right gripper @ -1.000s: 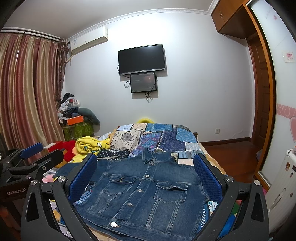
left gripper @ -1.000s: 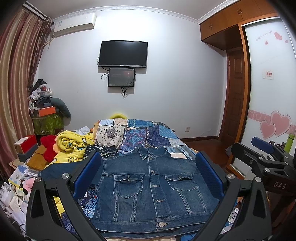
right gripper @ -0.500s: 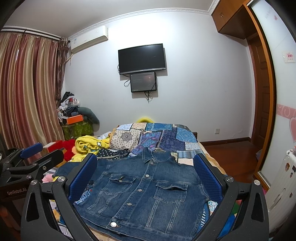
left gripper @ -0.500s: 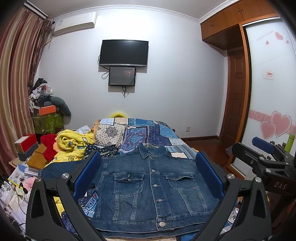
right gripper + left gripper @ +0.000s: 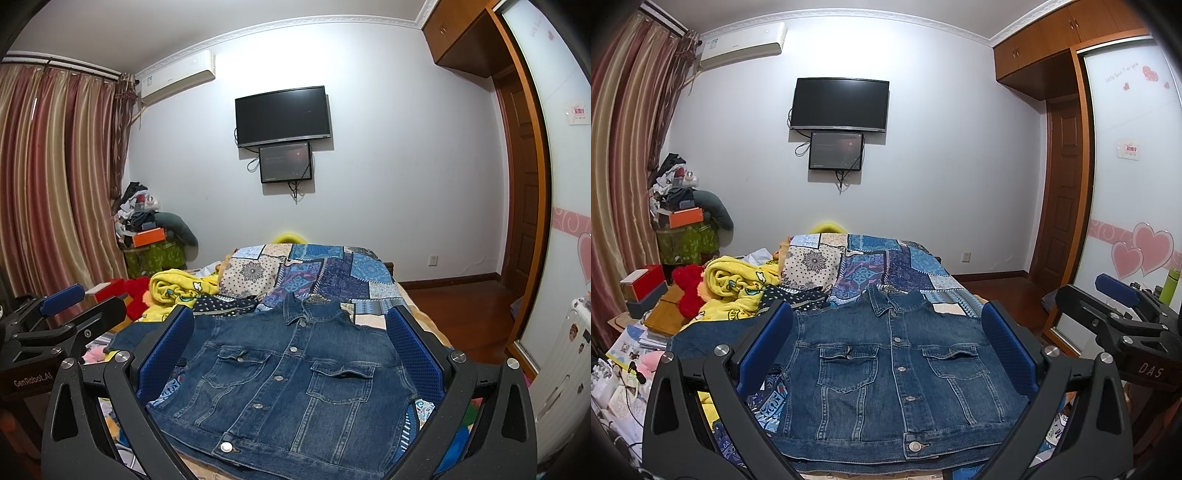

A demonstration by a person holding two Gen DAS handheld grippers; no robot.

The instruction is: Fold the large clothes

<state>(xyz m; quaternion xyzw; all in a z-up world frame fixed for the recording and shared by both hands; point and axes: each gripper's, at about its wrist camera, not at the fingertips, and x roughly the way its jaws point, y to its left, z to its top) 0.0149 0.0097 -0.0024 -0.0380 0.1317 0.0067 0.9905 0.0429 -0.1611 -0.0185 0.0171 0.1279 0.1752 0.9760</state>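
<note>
While both hovered above the bed's near edge, the left gripper and right gripper were spread wide, holding nothing; the denim jacket lay flat, buttoned, just ahead between their fingers.

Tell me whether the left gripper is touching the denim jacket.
Cannot tell. The left wrist view shows the left gripper open over the denim jacket, but neither contact nor gap shows plainly.

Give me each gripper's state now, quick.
Left gripper: open, holding nothing, above the denim jacket.
Right gripper: open, holding nothing, also above the jacket.
</note>
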